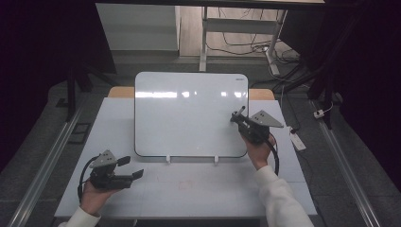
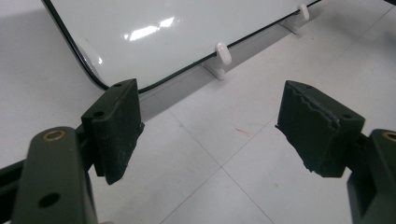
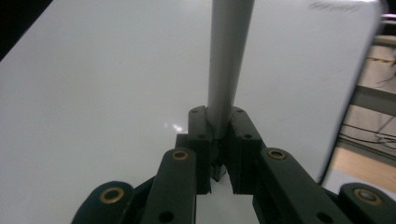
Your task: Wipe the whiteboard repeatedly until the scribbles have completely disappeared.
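Whiteboard propped on desk; your right gripper, jaws clamped on grey marker, hovers at board's right edge. Left gripper gapes empty below board. Likely next: press tip to surface, write.

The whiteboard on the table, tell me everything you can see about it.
The whiteboard is a glossy white panel with rounded corners and a thin dark edge, blank apart from glare from lights and a small dark mark in its top right corner. It leans back, its lower edge held by two small white clips on the white table. The right gripper, shut on a grey marker, holds it near the board's right side; whether the tip touches is unclear. The left gripper is open, well clear.
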The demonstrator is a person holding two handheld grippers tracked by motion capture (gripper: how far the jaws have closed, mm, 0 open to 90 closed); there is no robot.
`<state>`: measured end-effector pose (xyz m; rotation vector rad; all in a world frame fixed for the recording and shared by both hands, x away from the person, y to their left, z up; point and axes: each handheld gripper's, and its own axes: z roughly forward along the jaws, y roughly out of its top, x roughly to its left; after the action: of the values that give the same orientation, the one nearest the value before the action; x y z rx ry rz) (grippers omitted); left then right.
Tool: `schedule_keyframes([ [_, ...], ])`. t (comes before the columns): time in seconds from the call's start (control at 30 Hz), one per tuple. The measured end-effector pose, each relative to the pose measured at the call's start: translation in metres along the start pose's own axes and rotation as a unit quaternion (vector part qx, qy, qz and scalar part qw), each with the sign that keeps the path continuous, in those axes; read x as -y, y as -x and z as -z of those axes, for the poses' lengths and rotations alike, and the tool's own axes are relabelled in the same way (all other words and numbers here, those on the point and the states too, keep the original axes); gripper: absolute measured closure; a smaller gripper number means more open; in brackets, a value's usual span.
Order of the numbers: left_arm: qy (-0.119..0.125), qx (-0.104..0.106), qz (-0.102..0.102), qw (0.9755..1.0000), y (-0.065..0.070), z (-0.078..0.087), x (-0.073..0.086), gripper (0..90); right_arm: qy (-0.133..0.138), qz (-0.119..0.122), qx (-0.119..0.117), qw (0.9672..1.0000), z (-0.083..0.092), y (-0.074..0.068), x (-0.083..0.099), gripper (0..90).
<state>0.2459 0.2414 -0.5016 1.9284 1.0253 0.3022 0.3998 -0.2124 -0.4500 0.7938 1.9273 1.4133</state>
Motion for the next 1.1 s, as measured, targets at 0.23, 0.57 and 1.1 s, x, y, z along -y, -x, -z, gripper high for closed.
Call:
schedule_keyframes([
  [0.23,0.002,-0.001,-0.001,1.0000,0.001,0.001,0.000,22.8,0.012,-0.007,0.035,0.9993,-0.003,0.018,-0.013,81.1],
  [0.57,0.000,0.000,0.001,1.0000,0.000,0.000,0.000,22.7,-0.001,0.018,0.000,0.9998,-0.010,0.002,-0.012,81.1],
  [1.1,-0.002,0.000,-0.004,1.0000,0.002,-0.001,-0.001,22.8,0.001,0.005,0.004,1.0000,-0.010,0.000,-0.012,81.1],
])
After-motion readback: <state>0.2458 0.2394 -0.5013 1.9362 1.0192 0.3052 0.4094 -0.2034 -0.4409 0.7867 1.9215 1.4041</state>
